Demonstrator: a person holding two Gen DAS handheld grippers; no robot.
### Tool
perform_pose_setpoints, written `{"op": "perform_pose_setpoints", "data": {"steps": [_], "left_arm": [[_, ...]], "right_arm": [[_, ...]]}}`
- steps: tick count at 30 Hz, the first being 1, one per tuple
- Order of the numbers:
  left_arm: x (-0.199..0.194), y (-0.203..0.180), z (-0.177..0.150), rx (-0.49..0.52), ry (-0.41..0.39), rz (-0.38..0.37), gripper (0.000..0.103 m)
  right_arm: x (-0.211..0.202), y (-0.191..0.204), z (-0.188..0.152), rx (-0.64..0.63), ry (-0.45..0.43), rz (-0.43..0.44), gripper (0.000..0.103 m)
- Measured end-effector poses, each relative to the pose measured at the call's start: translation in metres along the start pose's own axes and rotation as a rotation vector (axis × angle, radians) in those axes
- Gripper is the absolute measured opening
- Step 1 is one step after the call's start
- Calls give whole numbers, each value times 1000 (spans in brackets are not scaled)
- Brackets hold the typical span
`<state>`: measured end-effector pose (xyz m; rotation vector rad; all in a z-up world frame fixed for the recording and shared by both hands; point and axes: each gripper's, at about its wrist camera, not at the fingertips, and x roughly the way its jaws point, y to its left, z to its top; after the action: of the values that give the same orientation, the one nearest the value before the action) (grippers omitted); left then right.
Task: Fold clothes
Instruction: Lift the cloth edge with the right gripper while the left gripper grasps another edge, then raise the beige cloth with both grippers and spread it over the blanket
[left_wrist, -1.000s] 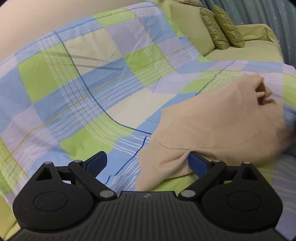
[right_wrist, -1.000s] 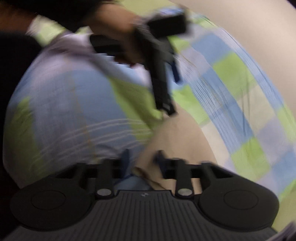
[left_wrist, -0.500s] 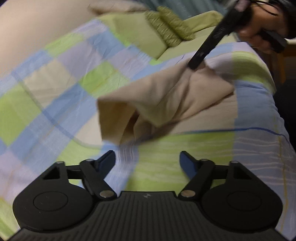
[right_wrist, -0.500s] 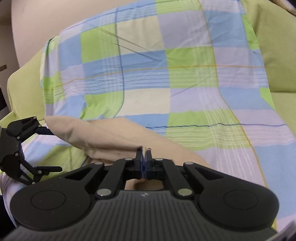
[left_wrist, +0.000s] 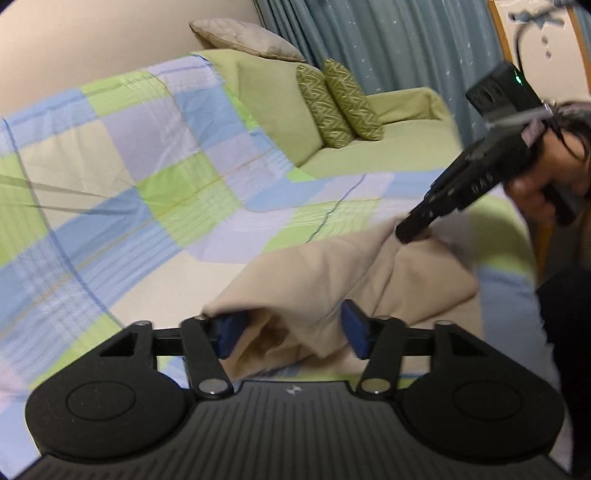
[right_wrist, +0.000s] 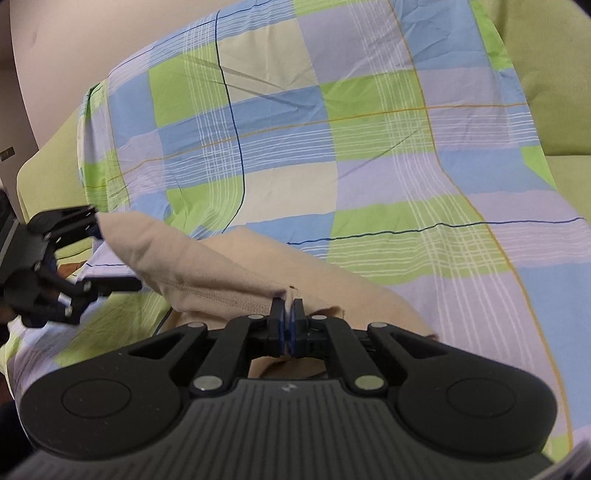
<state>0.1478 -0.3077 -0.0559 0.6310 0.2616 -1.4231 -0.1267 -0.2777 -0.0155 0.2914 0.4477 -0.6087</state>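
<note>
The right gripper (right_wrist: 289, 314) points slightly downward, its jaws clamped on a hem of the beige garment (right_wrist: 236, 273), which lies on the checked sheet (right_wrist: 332, 129) over the sofa (left_wrist: 399, 155). The left gripper (left_wrist: 290, 326) points down too; its jaws are closing, with a fold of garment between them. The person's hand (left_wrist: 535, 184) is blurred and partly cut off.

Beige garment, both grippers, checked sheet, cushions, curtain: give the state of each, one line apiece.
beige garment: bunched, partly lifted, lying on the sheet.
left gripper: jaws closing, garment fold between them.
right gripper: shut on the garment's edge.
checked sheet: spread over the sofa, lightly creased.
green cushions: leaning upright, side by side.
curtain: drawn.
</note>
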Motion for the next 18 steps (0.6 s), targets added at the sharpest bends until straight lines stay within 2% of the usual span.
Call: {"op": "perform_pose_setpoints", "data": {"steps": [1,5,7,12,15,18], "left_arm": [[-2,7,2,-21,7,-6,5],[-8,17,5,-112,19,-28,5],[-23,17,5,-147,20,-22,5],[-82,6,8,-218,25,-24,4],[-129,-3,8,-243,17,-28,4],[-145,6,11,-286,-8,-6,4]], "right_arm": [[-1,1,0,-9,-1,-3,2],[-9,15,-3,-109,9,-14,2],[-10,22,-4,-145,31,4,1],[-31,46,8,-186,13,83,1],[-63,68,22,-198,-27,154,1],[-90,89,32,-225,-70,209,0]]}}
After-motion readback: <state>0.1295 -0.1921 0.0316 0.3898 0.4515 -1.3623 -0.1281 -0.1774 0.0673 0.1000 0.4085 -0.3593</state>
